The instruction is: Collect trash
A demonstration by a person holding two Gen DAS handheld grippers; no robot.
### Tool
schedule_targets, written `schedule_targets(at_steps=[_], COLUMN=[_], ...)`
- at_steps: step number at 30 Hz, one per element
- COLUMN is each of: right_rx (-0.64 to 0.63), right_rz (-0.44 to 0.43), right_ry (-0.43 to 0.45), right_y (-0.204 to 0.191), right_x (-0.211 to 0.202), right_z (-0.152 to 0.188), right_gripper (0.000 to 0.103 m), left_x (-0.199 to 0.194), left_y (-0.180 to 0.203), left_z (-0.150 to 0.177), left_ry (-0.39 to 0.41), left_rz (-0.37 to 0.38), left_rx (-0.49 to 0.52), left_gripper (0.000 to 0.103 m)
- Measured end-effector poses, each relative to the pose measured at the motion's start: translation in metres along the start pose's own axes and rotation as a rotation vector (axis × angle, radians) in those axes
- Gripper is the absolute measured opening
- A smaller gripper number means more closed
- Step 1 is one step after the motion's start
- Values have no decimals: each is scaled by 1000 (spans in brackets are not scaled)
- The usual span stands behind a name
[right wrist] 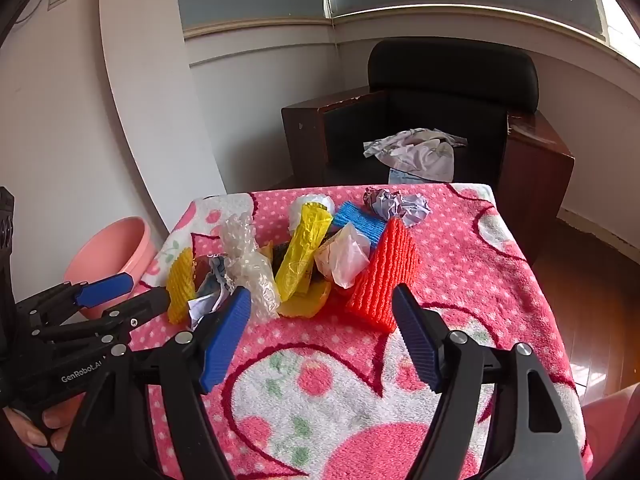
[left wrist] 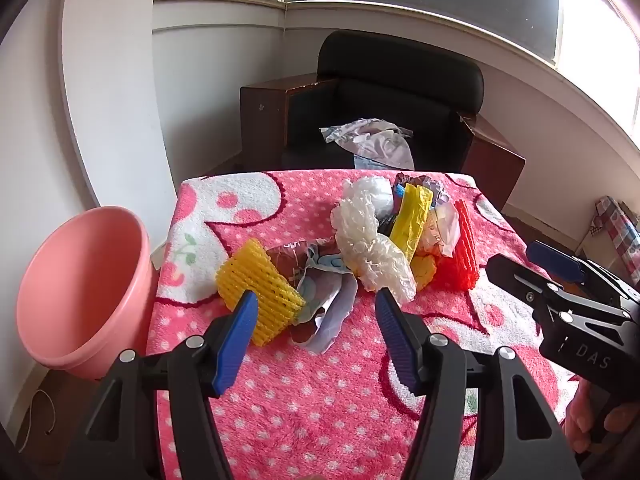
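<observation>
A pile of trash lies on the pink dotted tablecloth (left wrist: 304, 400): a yellow foam net (left wrist: 258, 296), crumpled wrappers (left wrist: 320, 304), bubble wrap (left wrist: 370, 246), a yellow plastic bag (left wrist: 412, 220) and an orange foam net (left wrist: 460, 256). My left gripper (left wrist: 314, 306) is open and empty, just short of the yellow net and wrappers. In the right wrist view, my right gripper (right wrist: 322, 306) is open and empty in front of the orange net (right wrist: 382, 280), the yellow bag (right wrist: 302, 252) and the bubble wrap (right wrist: 250, 264). A blue foam net (right wrist: 360, 220) lies behind.
A pink plastic basin (left wrist: 80, 288) stands off the table's left edge, also in the right wrist view (right wrist: 108, 252). A black armchair (left wrist: 392, 100) with cloth on its seat stands behind the table. A white wall is on the left.
</observation>
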State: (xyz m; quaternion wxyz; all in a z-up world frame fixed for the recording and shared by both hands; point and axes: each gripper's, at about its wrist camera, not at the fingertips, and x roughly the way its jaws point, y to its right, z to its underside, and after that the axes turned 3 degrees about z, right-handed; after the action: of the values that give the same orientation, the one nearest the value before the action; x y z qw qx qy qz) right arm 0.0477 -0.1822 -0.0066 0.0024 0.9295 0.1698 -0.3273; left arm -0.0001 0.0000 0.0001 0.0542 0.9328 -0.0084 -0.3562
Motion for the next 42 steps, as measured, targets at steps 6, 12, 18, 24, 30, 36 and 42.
schedule_targets(at_steps=[6, 12, 18, 24, 30, 36, 42], right_rx=[2, 3, 17, 18, 21, 23, 19], right_rz=[-3, -3, -3, -2, -1, -1, -1], right_ry=[-2, 0, 5, 3, 10, 9, 10], right_y=[0, 4, 6, 7, 6, 6, 6], right_x=[1, 0, 0, 1, -1, -2, -2], right_z=[1, -2, -3, -2, -2, -2, -2], right_gripper=[74, 74, 74, 74, 74, 74, 74], left_x=[0, 1, 7, 8, 9, 8, 7], left_y=[0, 1, 0, 1, 3, 3, 3], left_z=[0, 4, 2, 3, 4, 4, 4], left_ry=[-3, -10, -24, -29, -35, -34, -32], left_rz=[1, 7, 8, 5, 3, 2, 2], left_rx=[2, 3, 7, 8, 15, 19, 19], left_gripper=[60, 60, 60, 60, 60, 60, 60])
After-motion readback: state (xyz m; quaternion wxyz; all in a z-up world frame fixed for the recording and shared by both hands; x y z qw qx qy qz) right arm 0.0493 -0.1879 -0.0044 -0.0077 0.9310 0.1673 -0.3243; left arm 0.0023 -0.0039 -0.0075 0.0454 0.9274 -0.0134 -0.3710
